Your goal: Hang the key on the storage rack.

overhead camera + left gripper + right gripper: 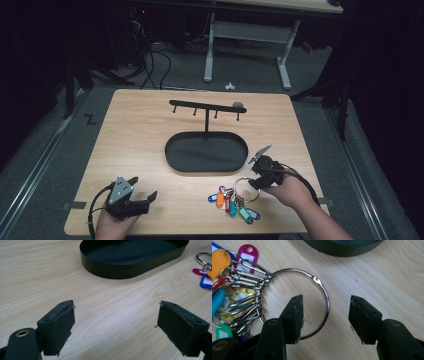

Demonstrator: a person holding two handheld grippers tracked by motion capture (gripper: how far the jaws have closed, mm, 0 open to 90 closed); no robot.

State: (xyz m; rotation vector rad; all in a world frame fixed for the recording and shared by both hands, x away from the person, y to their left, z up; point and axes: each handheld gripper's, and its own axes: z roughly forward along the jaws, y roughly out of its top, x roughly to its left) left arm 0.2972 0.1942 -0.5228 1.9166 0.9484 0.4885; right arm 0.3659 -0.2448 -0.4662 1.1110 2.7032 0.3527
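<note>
A big metal key ring (245, 189) lies on the wooden table (135, 135) in front of the black oval tray (167, 150). Several coloured key tags (232, 202) fan out from it toward the near edge. My right gripper (254, 184) hovers over the key ring (322, 287), open: one jaw stands inside the loop, the other outside, and the wire runs between them untouched. The key tags (222, 260) bunch at the left of the right gripper view. My left gripper (144, 187) rests low at the front left, open and empty, and faces the tray (112, 271).
A black T-shaped rack (206, 106) with small hooks rises from the tray's far side, and a small grey object (238, 105) sits by its right end. Beyond the table stand white desk legs (209, 50) and floor cables (155, 65).
</note>
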